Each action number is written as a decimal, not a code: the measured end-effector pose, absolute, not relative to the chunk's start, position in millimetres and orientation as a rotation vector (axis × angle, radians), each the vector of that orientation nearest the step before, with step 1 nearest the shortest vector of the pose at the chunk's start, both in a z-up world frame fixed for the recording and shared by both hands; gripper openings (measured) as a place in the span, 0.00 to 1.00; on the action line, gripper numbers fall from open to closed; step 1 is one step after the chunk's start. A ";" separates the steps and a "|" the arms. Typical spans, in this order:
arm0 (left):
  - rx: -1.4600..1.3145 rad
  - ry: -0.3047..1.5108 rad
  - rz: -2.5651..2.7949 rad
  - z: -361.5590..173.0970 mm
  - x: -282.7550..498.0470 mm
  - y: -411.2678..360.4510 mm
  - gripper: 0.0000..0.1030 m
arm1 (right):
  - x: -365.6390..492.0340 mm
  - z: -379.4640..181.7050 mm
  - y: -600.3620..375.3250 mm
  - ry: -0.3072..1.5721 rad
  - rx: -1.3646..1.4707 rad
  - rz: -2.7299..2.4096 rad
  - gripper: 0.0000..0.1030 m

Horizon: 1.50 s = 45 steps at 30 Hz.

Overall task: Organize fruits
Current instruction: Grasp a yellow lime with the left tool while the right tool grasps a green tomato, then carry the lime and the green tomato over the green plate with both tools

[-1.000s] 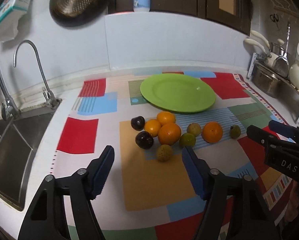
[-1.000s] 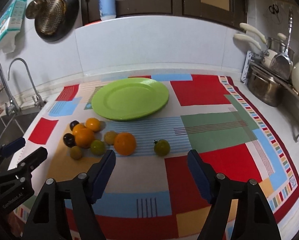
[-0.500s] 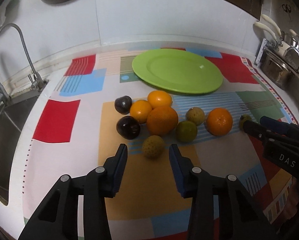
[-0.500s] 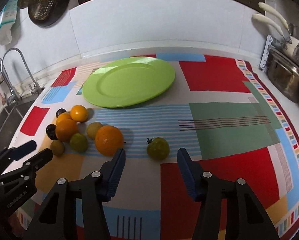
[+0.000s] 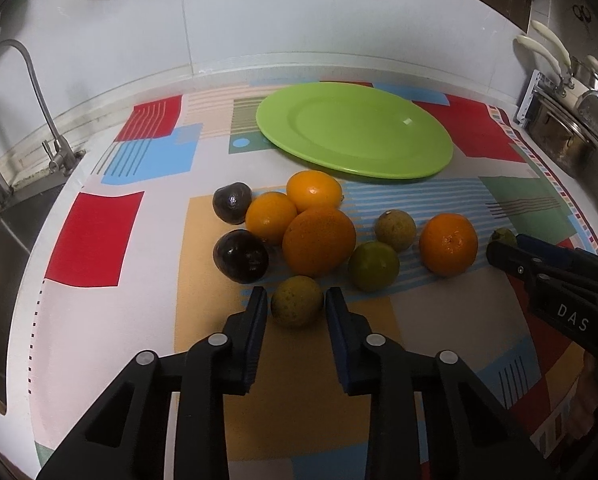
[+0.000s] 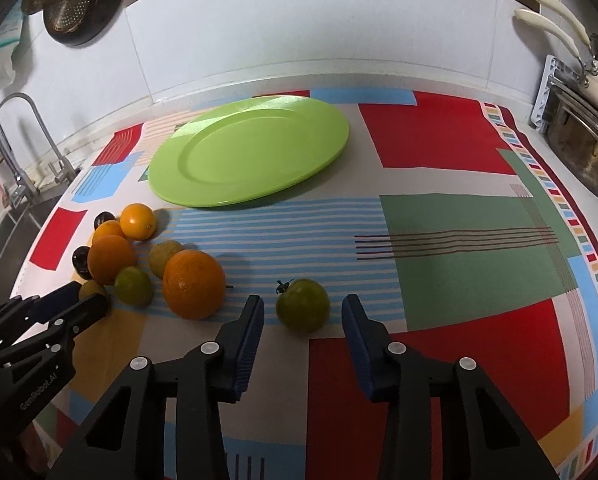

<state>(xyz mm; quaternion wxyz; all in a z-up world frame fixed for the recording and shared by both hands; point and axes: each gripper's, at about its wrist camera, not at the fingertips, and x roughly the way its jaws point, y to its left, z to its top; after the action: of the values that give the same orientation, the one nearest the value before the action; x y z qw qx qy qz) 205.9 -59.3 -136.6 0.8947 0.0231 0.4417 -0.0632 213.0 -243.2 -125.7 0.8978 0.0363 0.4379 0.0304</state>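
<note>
On the patterned mat, my left gripper (image 5: 296, 298) is shut on a small yellow-green fruit (image 5: 297, 310), a pad touching each side. Behind it lie three oranges, the biggest orange (image 5: 319, 240) nearest, plus two dark fruits (image 5: 240, 256) and two greenish ones (image 5: 373, 266). Another orange (image 5: 449, 244) sits apart to the right. My right gripper (image 6: 303, 305) straddles a green stemmed fruit (image 6: 303, 312); its jaws are closing, with gaps left on both sides. The empty green plate (image 5: 355, 132) lies behind the fruits.
A steel sink with a tap (image 5: 27, 80) borders the mat on the left. Pots and a utensil rack (image 5: 559, 140) stand at the right edge. A white tiled wall runs along the back. The mat's red and green right part (image 6: 479, 240) holds nothing.
Both grippers came down and forward to the fruits while their jaws narrowed. The left closed onto the yellow-green fruit; the right came around the green one.
</note>
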 end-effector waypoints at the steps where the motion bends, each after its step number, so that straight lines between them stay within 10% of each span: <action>1: 0.047 0.915 -0.133 -136.5 205.9 -59.5 0.27 | 213.3 -125.9 -243.1 0.908 0.075 0.063 0.38; 45: 0.105 0.585 -0.288 -21.0 210.7 -62.4 0.27 | 198.6 -24.2 -205.6 0.657 0.045 0.185 0.29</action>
<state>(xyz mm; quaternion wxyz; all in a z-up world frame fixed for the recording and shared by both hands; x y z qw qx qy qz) 210.7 -62.4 -21.0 0.9459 0.0518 0.2874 -0.1414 198.6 -205.6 -24.2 0.9422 0.0219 0.3219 0.0908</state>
